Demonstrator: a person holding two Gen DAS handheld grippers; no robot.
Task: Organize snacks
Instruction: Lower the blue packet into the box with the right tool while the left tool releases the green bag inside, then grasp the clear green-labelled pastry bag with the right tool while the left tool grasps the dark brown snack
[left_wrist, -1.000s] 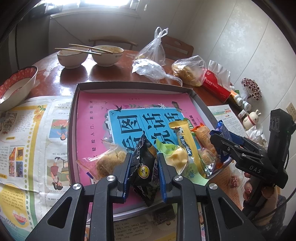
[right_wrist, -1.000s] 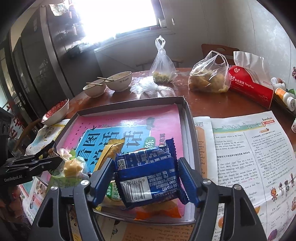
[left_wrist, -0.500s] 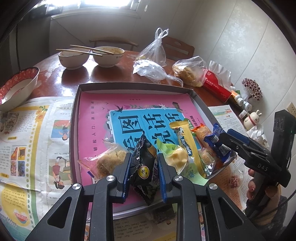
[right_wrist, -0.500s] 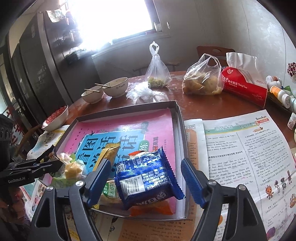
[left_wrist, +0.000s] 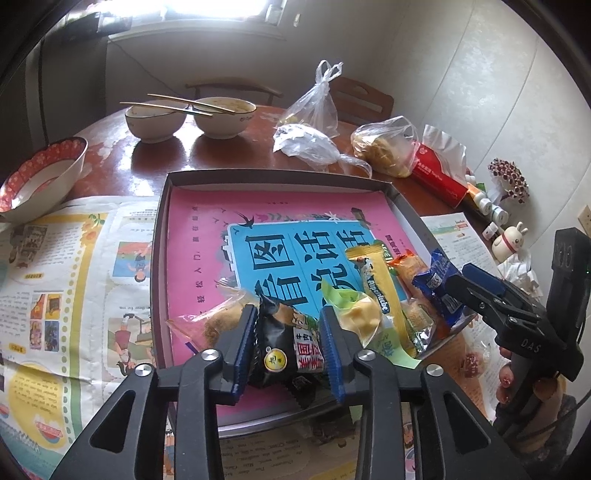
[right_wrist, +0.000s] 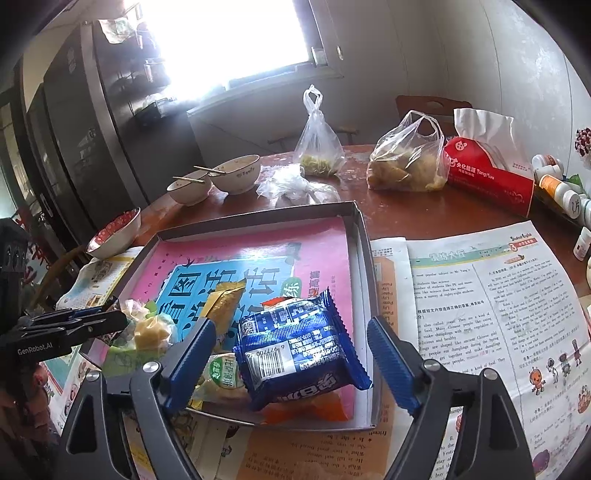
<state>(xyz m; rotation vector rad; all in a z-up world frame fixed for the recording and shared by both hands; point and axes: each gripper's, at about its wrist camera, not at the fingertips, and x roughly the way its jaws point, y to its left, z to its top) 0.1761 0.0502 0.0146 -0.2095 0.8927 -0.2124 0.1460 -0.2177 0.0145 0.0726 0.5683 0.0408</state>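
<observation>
A shallow grey tray (left_wrist: 277, 175) lined with a pink and blue book cover holds several snacks along its near edge. A black snack packet (left_wrist: 284, 343) sits between the pads of my left gripper (left_wrist: 288, 347); its jaws are opening while the pads still touch the packet's sides. Beside it lie a clear-wrapped pastry (left_wrist: 210, 321), a green-wrapped yellow sweet (left_wrist: 358, 317) and a yellow stick pack (left_wrist: 376, 284). A blue biscuit packet (right_wrist: 295, 350) rests in the tray's near right corner. My right gripper (right_wrist: 290, 325) straddles it with jaws opening, pads clear of it.
Newspaper (right_wrist: 480, 295) covers the wooden table on both sides of the tray. Behind it stand two bowls with chopsticks (left_wrist: 221, 114), a red-rimmed bowl (left_wrist: 40, 177), plastic bags of food (left_wrist: 384, 147), a red tissue pack (right_wrist: 487, 177) and small bottles (right_wrist: 561, 188).
The right gripper let go of the blue packet, which now lies in the tray, and its jaws spread wider. The left jaws have widened a little around the black packet.
</observation>
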